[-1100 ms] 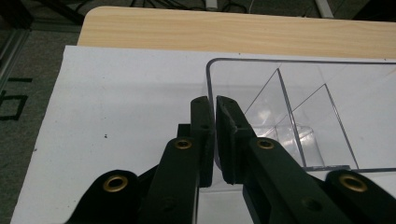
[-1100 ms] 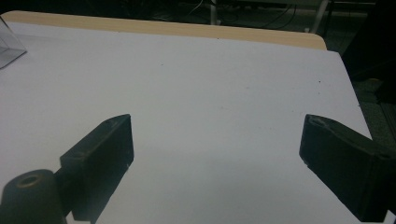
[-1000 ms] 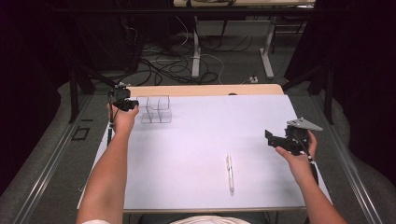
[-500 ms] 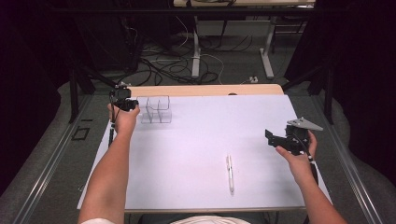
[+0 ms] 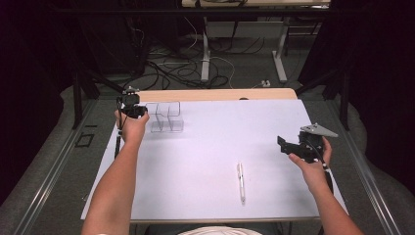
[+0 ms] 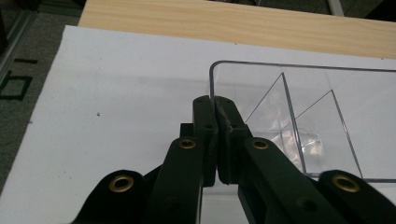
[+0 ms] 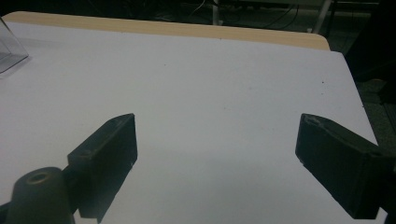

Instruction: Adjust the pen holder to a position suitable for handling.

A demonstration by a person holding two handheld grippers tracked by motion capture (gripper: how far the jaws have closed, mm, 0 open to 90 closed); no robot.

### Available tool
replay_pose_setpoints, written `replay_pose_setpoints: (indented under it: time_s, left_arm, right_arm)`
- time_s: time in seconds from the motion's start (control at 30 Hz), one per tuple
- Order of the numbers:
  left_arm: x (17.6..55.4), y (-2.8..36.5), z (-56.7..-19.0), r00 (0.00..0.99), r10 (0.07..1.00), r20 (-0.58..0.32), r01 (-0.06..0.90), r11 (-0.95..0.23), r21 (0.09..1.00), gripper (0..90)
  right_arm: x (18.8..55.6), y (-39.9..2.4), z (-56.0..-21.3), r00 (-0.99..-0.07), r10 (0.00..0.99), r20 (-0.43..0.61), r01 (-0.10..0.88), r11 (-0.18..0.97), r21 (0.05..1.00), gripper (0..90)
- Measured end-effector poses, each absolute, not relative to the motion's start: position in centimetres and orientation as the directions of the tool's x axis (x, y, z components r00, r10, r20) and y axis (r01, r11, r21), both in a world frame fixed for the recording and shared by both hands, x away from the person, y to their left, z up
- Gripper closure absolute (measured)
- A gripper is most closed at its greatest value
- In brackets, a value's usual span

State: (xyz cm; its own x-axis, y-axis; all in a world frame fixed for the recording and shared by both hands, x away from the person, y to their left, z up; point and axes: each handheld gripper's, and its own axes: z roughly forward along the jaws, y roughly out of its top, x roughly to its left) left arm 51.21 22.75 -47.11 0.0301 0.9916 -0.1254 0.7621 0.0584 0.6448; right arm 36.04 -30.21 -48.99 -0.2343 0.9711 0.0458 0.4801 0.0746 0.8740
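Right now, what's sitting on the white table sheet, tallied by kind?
Clear plastic divided organiser box: 1, its wall clamped by the left tool
White pen: 1
Total: 2

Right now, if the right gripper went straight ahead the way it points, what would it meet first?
Probably nothing soon: ahead of the open right gripper lies bare white sheet. The clear organizer sits far off to one side.
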Motion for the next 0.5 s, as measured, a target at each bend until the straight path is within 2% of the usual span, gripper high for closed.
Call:
replay_pose_setpoints:
  time_s: [0.23,0.5]
  left_arm:
    - [50.1,21.1,-46.6,0.052,0.994,-0.097,0.766,0.023,0.642,88.9]
    - [49.3,19.8,-45.8,0.052,0.993,-0.105,0.755,0.03,0.655,88.9]
  right_arm:
    - [36.0,-30.1,-49.0,-0.235,0.97,0.055,0.483,0.067,0.873,12.6]
    - [36.0,-30.0,-49.0,-0.244,0.969,0.051,0.483,0.075,0.872,12.6]
